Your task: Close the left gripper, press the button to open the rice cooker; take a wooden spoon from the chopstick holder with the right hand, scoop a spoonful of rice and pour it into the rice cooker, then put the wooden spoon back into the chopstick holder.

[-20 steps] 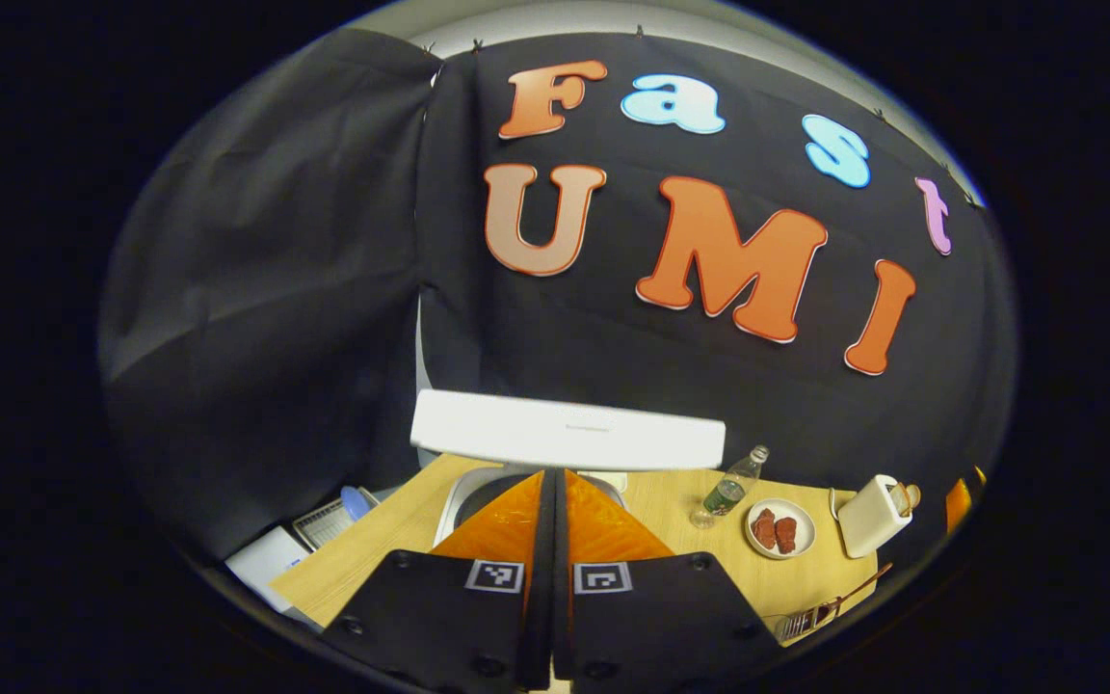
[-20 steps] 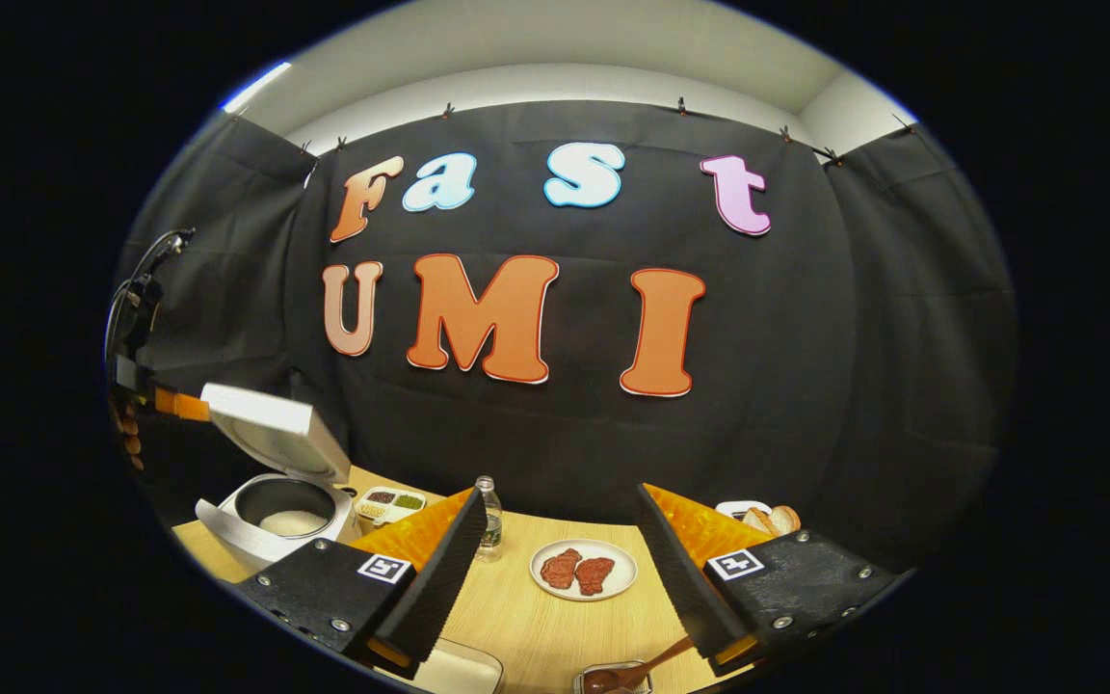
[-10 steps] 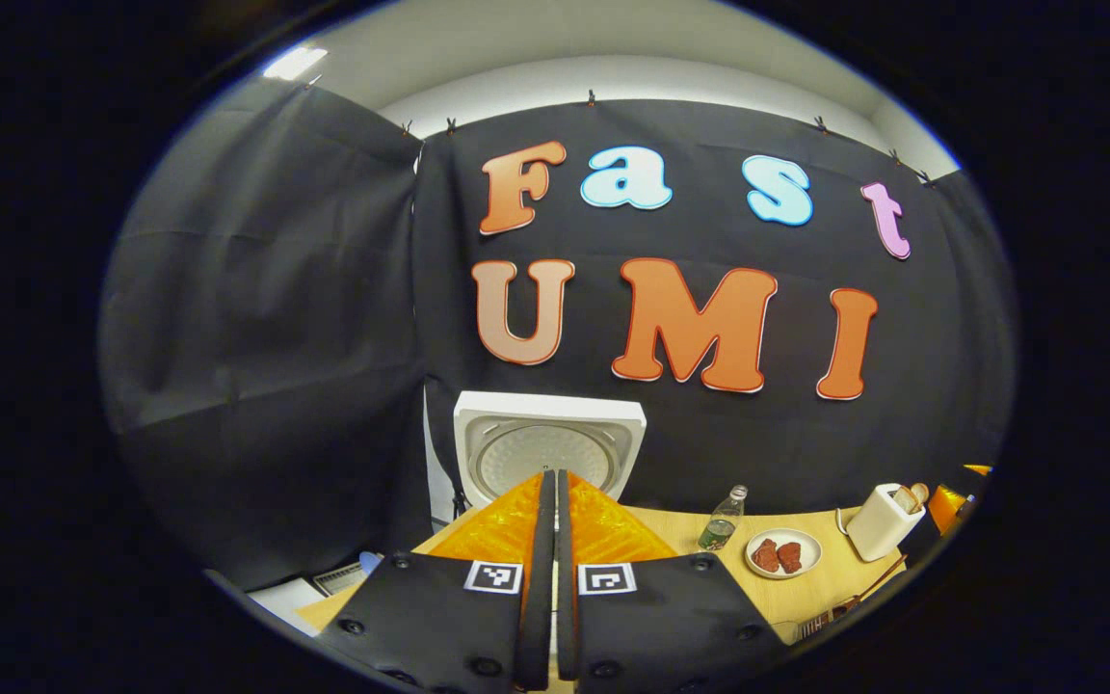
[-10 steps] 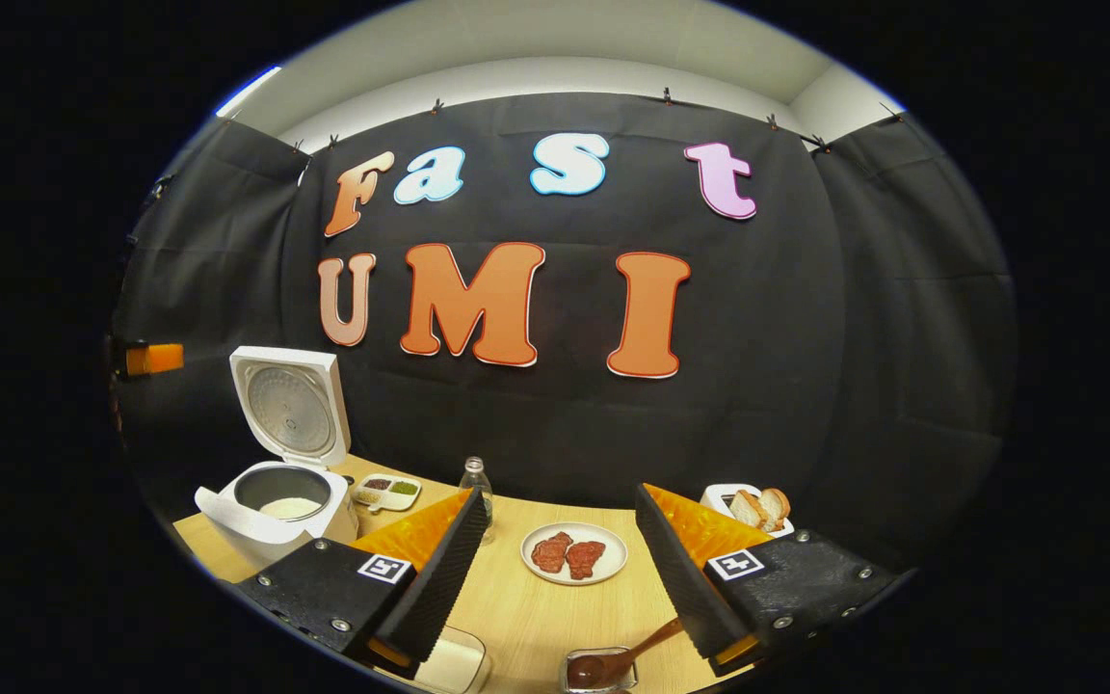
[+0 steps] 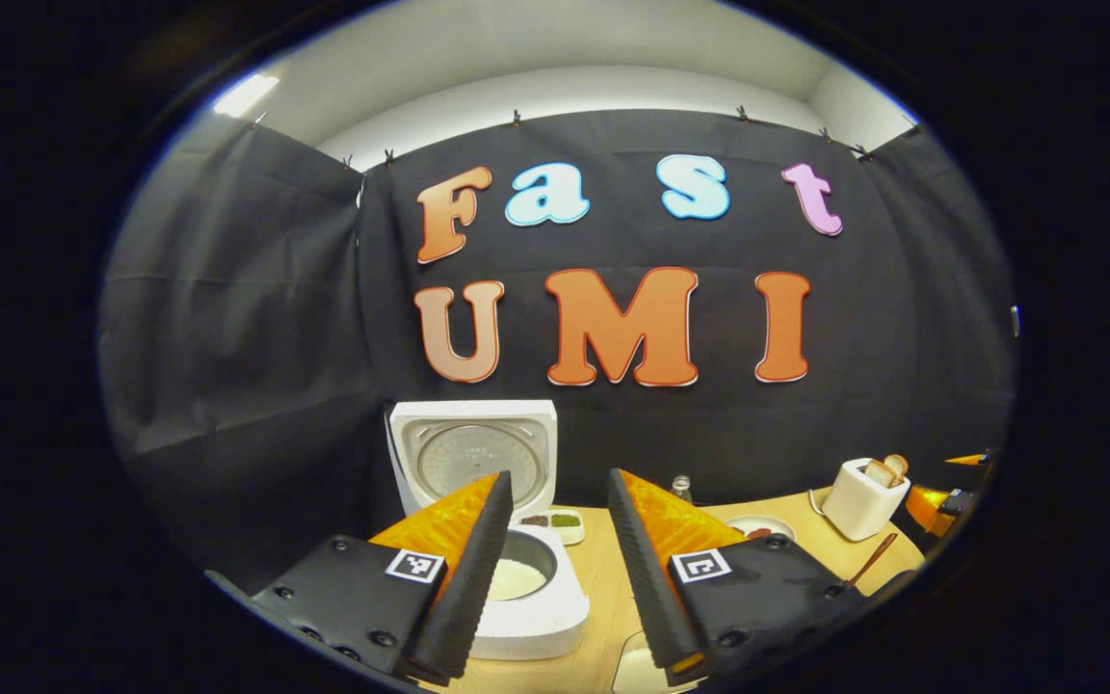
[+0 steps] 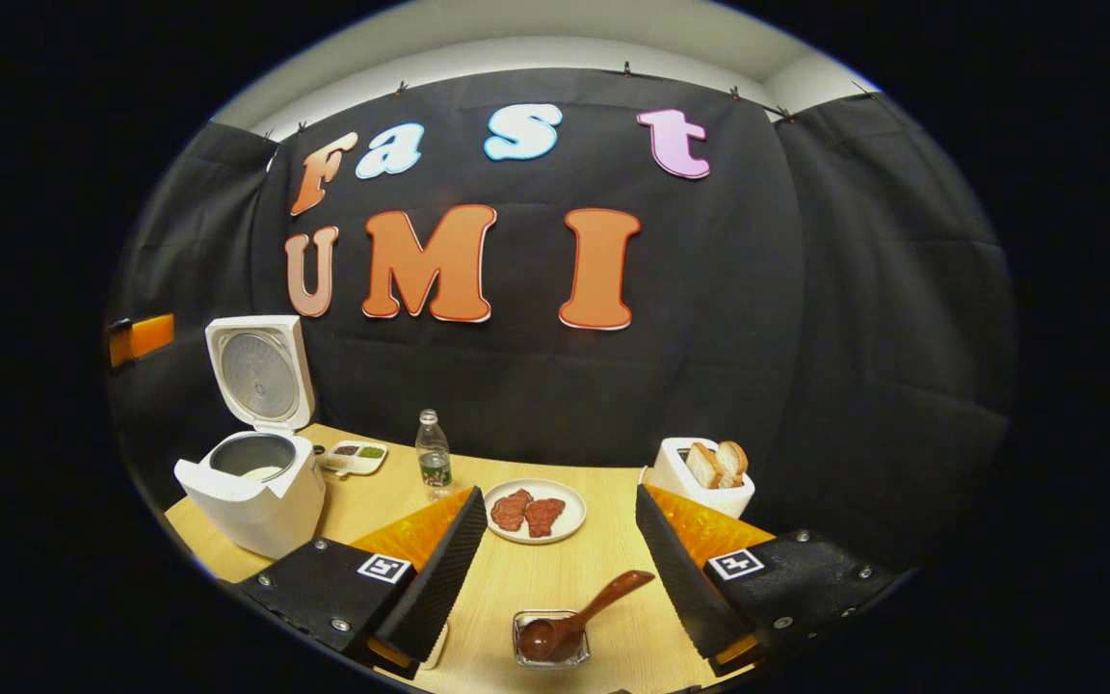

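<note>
The white rice cooker (image 5: 526, 617) stands open with its lid (image 5: 473, 451) upright and white rice in the pot. My left gripper (image 5: 557, 477) is open above and in front of it, holding nothing. In the right gripper view the cooker (image 6: 251, 487) sits at the far left of the table. A wooden spoon (image 6: 579, 615) rests bowl-down in a small clear holder (image 6: 551, 644), its handle leaning up to the right. My right gripper (image 6: 560, 493) is open, and the spoon lies low between its fingers, untouched.
On the wooden table (image 6: 516, 578) stand a plate of meat (image 6: 534, 511), a water bottle (image 6: 434, 458), a toaster with bread (image 6: 704, 477) and a divided dish (image 6: 353, 455). A white container (image 5: 637, 670) shows at the bottom edge.
The cooker lid has swung from half-raised to upright. My left gripper has opened and drawn back from the cooker. My right gripper view has tipped down, bringing the spoon into fuller sight.
</note>
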A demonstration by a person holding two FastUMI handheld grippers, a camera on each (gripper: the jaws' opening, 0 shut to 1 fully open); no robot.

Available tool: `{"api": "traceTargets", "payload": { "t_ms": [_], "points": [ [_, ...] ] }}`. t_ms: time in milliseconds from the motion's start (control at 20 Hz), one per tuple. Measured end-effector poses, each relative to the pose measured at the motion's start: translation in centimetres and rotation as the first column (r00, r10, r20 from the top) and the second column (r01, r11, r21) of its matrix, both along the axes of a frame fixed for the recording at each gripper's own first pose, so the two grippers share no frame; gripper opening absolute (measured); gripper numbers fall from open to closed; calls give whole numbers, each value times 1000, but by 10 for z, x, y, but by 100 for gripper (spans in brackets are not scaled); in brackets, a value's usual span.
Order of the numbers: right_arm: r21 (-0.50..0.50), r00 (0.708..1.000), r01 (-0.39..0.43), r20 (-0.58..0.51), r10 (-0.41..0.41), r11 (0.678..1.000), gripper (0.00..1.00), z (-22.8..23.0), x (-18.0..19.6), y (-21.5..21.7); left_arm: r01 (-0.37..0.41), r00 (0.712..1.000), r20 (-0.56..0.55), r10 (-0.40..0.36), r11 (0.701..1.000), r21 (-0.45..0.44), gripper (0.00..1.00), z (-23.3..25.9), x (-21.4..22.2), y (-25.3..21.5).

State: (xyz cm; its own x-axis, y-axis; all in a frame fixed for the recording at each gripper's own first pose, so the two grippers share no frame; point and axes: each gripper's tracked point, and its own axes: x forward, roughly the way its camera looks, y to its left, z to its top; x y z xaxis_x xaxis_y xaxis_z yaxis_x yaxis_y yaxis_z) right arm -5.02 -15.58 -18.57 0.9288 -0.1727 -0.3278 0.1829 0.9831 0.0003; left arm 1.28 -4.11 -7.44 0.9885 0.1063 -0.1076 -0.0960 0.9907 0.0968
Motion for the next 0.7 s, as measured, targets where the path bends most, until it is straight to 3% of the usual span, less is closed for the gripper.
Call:
{"api": "traceTargets", "payload": {
  "t_ms": [50, 150, 200, 400, 500, 700],
  "points": [
    [10, 1000, 11, -15, -11, 1000, 96, -8, -5, -6, 0, 1000, 25, 0, 1000, 22, 70, 4, -3, -3],
    [36, 999, 28, -48, -27, 999, 96, -26, -15, -17, -9, 999, 48, 6, 998, 60, 75, 3, -10, -13],
    [48, 997, 34, -65, -31, 998, 96, -35, -18, -19, -15, 999, 48, 12, 998, 64, 82, 1, -13, -18],
    [97, 991, 40, -133, -27, 994, 96, -72, -23, -27, -31, 999, 30, 30, 999, 25, 88, -8, -27, -32],
    [120, 977, 92, -204, -66, 988, 96, -98, -24, -38, -42, 999, 23, 42, 999, 28, 89, -11, -35, -34],
    [257, 952, 131, -303, -48, 957, 96, -143, -15, -33, -38, 999, 10, 38, 998, 40, 89, -18, -50, -41]
  ]
}}
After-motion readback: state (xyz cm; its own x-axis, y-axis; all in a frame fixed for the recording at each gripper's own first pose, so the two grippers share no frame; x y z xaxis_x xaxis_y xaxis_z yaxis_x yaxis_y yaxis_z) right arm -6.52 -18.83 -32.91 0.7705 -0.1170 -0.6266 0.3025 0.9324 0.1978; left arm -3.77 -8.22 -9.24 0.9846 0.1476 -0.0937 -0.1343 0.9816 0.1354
